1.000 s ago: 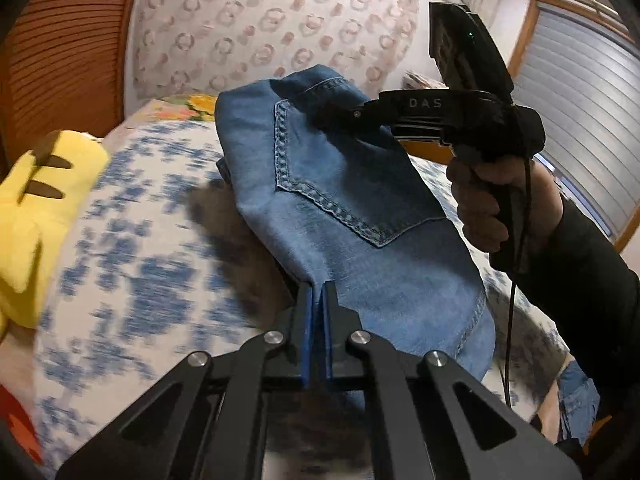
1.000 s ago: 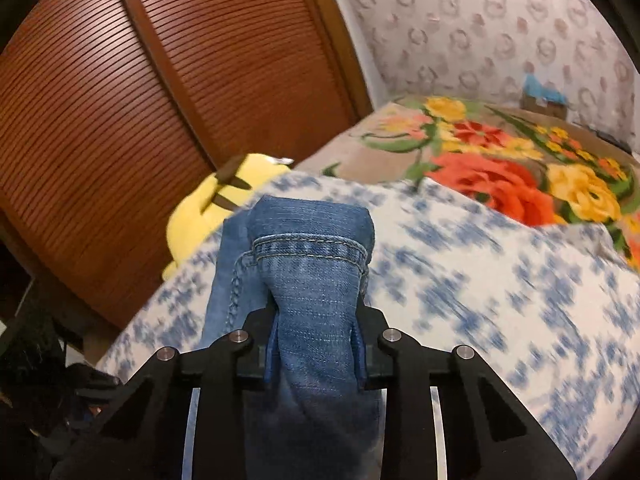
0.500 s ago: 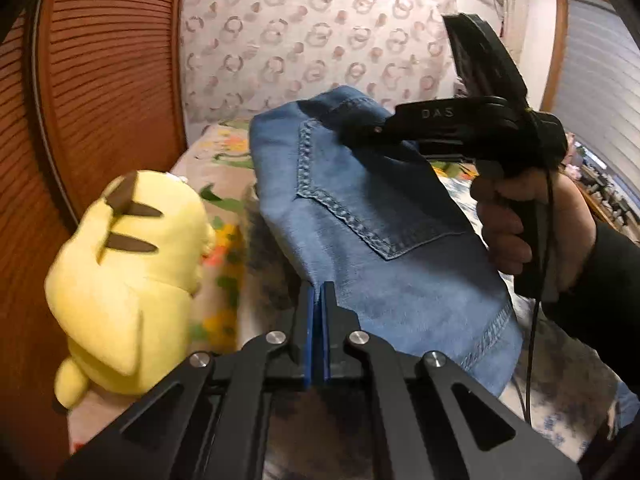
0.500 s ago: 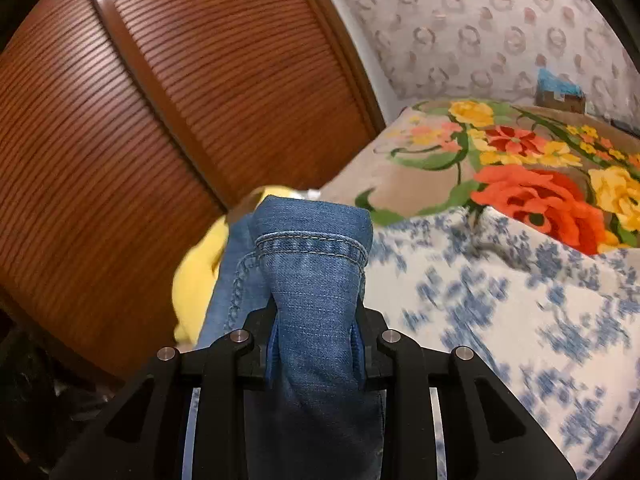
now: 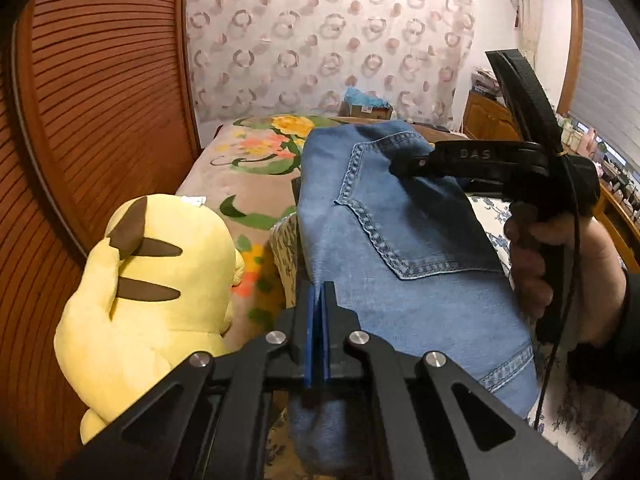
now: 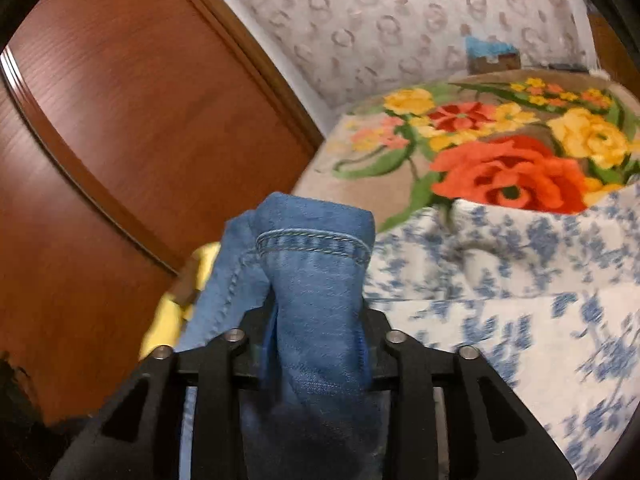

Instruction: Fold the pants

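Above the bed [image 6: 520,320], left gripper [image 5: 318,300] pinched narrow on jeans [image 5: 400,260]; right gripper [image 6: 320,312], jaws just widening around the denim, risks dropping it.

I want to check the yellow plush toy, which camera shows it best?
The left wrist view: the yellow plush toy is sharp and nearly whole, seen from behind beside the jeans. The right wrist view shows only a blurred yellow sliver behind the denim.
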Tool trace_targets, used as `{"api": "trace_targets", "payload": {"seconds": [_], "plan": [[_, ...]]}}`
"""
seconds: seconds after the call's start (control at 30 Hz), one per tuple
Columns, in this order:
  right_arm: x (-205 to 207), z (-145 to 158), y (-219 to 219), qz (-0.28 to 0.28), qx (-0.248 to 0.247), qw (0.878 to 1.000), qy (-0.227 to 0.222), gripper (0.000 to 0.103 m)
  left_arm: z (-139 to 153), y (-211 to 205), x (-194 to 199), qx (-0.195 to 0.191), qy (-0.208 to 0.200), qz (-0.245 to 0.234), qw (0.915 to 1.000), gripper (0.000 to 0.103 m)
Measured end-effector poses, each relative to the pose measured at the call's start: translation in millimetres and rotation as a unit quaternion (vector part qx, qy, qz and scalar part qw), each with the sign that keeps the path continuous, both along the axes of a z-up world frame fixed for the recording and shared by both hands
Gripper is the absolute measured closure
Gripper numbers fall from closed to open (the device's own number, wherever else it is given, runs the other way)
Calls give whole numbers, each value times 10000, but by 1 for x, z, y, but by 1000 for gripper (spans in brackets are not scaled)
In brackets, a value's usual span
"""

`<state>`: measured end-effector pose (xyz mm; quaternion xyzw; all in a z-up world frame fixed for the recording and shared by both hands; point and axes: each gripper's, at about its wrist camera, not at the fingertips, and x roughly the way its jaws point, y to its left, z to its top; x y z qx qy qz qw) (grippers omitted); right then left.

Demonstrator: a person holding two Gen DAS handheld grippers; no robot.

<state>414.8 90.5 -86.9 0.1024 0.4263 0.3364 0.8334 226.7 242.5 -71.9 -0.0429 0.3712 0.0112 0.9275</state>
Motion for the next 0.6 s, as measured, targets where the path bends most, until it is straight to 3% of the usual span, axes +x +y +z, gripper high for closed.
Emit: {"api": "trace_targets", "payload": {"seconds": [0.07, 0.13, 0.23, 0.3, 0.43, 0.6], "plan": [[3, 2, -6, 116, -238, 9996, -102, 54, -1, 0, -3, -76, -9, 15, 10000, 102], [-1, 9, -9, 280, -530, 9976, -359, 53, -2, -2, -5, -31, -10, 55, 10000, 102], [-17, 30, -12, 486, -1044, 9863, -1178, 54, -5, -4, -6, 30, 4, 95, 10000, 102], [-25, 34, -5, 761, -1289, 9780, -1455, 68, -6, -4, -7, -16, 19, 146, 9999, 102], [-32, 31, 9, 1253, -1348, 9727, -1417, 75, -7, -4, -9, -63, -1, 250, 9997, 101], [-24, 5, 11, 1252, -1516, 9733, -1181, 76, 0, -6, -16, -129, -79, 358, 9992, 100]]}}
